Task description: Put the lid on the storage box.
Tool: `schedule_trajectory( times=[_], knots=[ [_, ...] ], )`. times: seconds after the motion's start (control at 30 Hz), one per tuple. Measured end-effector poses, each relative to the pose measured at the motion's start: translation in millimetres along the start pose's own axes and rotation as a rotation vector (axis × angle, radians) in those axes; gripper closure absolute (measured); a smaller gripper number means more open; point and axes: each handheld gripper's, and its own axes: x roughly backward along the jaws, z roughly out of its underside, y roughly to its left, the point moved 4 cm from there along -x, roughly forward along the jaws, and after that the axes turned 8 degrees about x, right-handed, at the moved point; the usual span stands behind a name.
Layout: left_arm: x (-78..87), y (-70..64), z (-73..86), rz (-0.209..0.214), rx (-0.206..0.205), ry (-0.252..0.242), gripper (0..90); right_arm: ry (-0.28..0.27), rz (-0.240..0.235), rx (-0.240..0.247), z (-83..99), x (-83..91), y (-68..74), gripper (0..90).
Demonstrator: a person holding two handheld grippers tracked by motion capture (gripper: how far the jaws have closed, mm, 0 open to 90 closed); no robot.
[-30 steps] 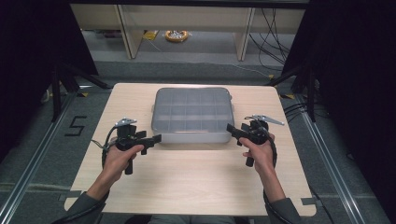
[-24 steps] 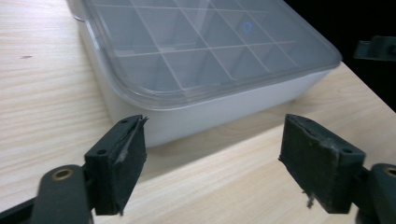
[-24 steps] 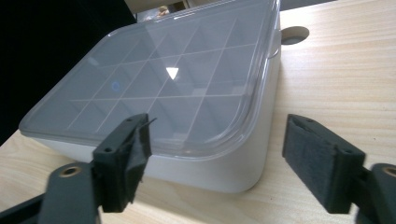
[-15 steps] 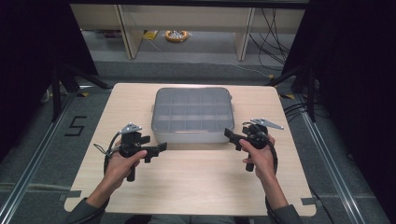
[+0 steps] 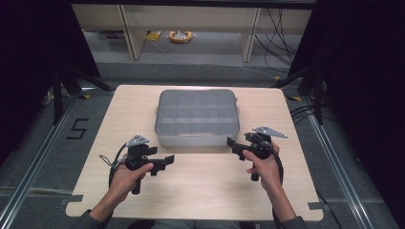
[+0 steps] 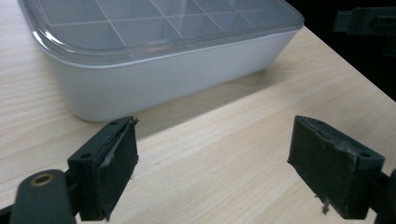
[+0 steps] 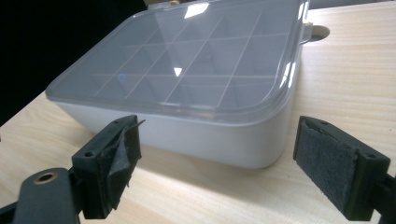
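A white compartment box [image 5: 197, 117] with a clear shut lid sits in the middle of the wooden table [image 5: 200, 191]. My left gripper [image 5: 167, 161] is open and empty, hovering near the box's front left corner. My right gripper [image 5: 231, 144] is also open and empty, just off the front right corner. In the left gripper view the box [image 6: 154, 60] lies ahead of the spread jaws, my left gripper [image 6: 212, 154] holds nothing, and the right gripper [image 6: 369, 23] shows at the top right. In the right gripper view the box [image 7: 187, 84] stands close in front of my right gripper [image 7: 217, 154].
Bare tabletop stretches between the box and the near edge, where the person's forearms [image 5: 282, 200] come in. Beyond the table are shelf legs [image 5: 249, 36], a yellow object [image 5: 180, 36] on the floor and cables. A taped "5" [image 5: 76, 129] marks the floor at left.
Both grippers have drawn back from the box toward the near edge. The left one has also shifted a little to the right. The box has not moved.
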Motion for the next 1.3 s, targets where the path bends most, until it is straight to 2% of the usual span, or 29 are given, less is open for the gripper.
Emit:
schedule_trajectory(
  times=[0.1, 0.13, 0.17, 0.2, 0.23, 0.27, 0.3, 0.37, 0.4, 0.47, 0.5, 0.57, 0.63, 0.67, 0.7, 0.8, 0.83, 0.87, 0.9, 0.93, 1.03, 1.07, 1.1, 1.13, 1.17, 1.2, 1.23, 1.27, 1.3],
  knots=[
    [0.7, -4.7, 3.3, 0.032, 0.024, 0.012, 14.8, 0.007, -0.009, 0.013, 3.8, 2.3, 3.6, 15.9],
    [0.5, -6.5, 4.1, 0.035, 0.022, 0.01, 14.8, -0.008, -0.014, 0.03, 5.0, 1.6, 3.5, 15.9],
    [0.7, -7.7, 4.9, 0.028, 0.011, 0.009, 14.8, 0.006, -0.021, 0.018, 6.0, 3.6, 5.7, 15.9],
    [0.6, -8.6, 5.7, 0.031, 0.002, 0.009, 14.8, 0.01, -0.014, 0.027, 7.2, 3.9, 5.7, 15.9],
    [1.1, -9.3, 6.6, 0.029, 0.001, 0.013, 14.8, 0.002, -0.019, 0.089, 7.7, 3.6, 2.6, 15.9],
    [1.1, -10.6, 8.0, 0.028, 0.003, 0.01, 14.8, 0.0, -0.035, 0.051, 8.8, 4.5, 7.2, 15.9],
    [1.4, -11.1, 9.6, 0.03, -0.005, 0.016, 14.8, -0.007, -0.027, 0.074, 9.8, 3.5, 6.6, 15.9],
    [1.2, -12.8, 12.5, 0.037, -0.004, 0.018, 14.8, 0.014, -0.041, 0.074, 11.8, 6.0, 9.3, 15.9],
    [1.5, -13.5, 14.4, 0.04, -0.009, 0.021, 14.8, 0.022, -0.044, 0.02, 13.0, 7.3, 14.6, 15.9],
    [2.6, -13.8, 16.8, 0.036, -0.01, 0.022, 14.8, 0.002, -0.046, 0.078, 14.7, 5.5, 11.6, 15.9],
    [3.3, -13.3, 17.9, 0.036, -0.014, 0.024, 14.8, 0.02, -0.045, 0.083, 15.8, 6.7, 12.3, 15.9],
    [4.3, -11.8, 20.7, 0.025, -0.018, 0.021, 14.8, 0.018, -0.055, 0.081, 17.7, 7.5, 14.4, 15.9],
    [4.9, -10.3, 23.3, 0.025, -0.013, 0.022, 14.8, 0.007, -0.051, 0.09, 19.5, 7.2, 15.4, 15.9],
    [6.1, -9.3, 25.1, 0.028, -0.01, 0.025, 14.8, 0.02, -0.041, 0.1, 21.1, 7.7, 15.3, 15.9],
    [7.0, -8.3, 26.1, 0.026, -0.016, 0.024, 14.8, 0.027, -0.049, 0.084, 22.4, 9.0, 17.4, 15.8],
    [10.7, -7.6, 29.8, 0.026, -0.019, 0.02, 14.8, 0.025, -0.052, 0.105, 25.7, 11.0, 18.2, 15.9],
    [12.0, -7.5, 31.0, 0.026, -0.02, 0.022, 14.8, 0.026, -0.06, 0.099, 26.6, 11.8, 19.1, 15.9],
    [13.0, -7.6, 32.0, 0.025, -0.027, 0.023, 14.8, 0.035, -0.047, 0.096, 28.4, 12.3, 19.6, 16.0],
    [13.6, -7.7, 33.4, 0.024, -0.031, 0.02, 14.8, 0.042, -0.05, 0.054, 30.4, 13.7, 23.8, 16.0],
    [14.3, -7.2, 34.2, 0.024, -0.036, 0.026, 14.8, 0.032, -0.058, 0.105, 31.8, 14.2, 22.0, 16.0],
    [14.5, -7.4, 40.4, 0.022, -0.047, 0.029, 14.8, 0.042, -0.067, 0.11, 38.0, 16.1, 25.0, 16.0],
    [14.7, -7.7, 43.0, 0.022, -0.052, 0.034, 14.8, 0.057, -0.077, 0.056, 40.6, 18.2, 30.7, 16.1],
    [14.1, -7.6, 44.9, 0.031, -0.051, 0.033, 14.8, 0.059, -0.074, 0.074, 43.0, 19.2, 31.0, 16.1],
    [14.3, -7.0, 46.2, 0.031, -0.052, 0.038, 14.8, 0.046, -0.073, 0.118, 44.4, 17.8, 28.5, 16.1],
    [14.6, -5.8, 48.1, 0.026, -0.059, 0.044, 14.8, 0.055, -0.083, 0.121, 45.9, 19.2, 28.8, 16.2],
    [14.7, -5.2, 49.8, 0.028, -0.057, 0.047, 14.8, 0.066, -0.084, 0.075, 48.6, 20.7, 32.8, 16.2],
    [15.2, -4.4, 51.6, 0.026, -0.054, 0.05, 14.8, 0.054, -0.09, 0.114, 49.9, 19.8, 29.7, 16.2],
    [15.2, -4.4, 53.2, 0.028, -0.051, 0.048, 14.8, 0.057, -0.071, 0.122, 52.2, 19.8, 29.3, 16.2],
    [15.7, -4.2, 55.1, 0.028, -0.053, 0.053, 14.8, 0.072, -0.076, 0.128, 54.4, 21.1, 30.0, 16.2]
  ],
)
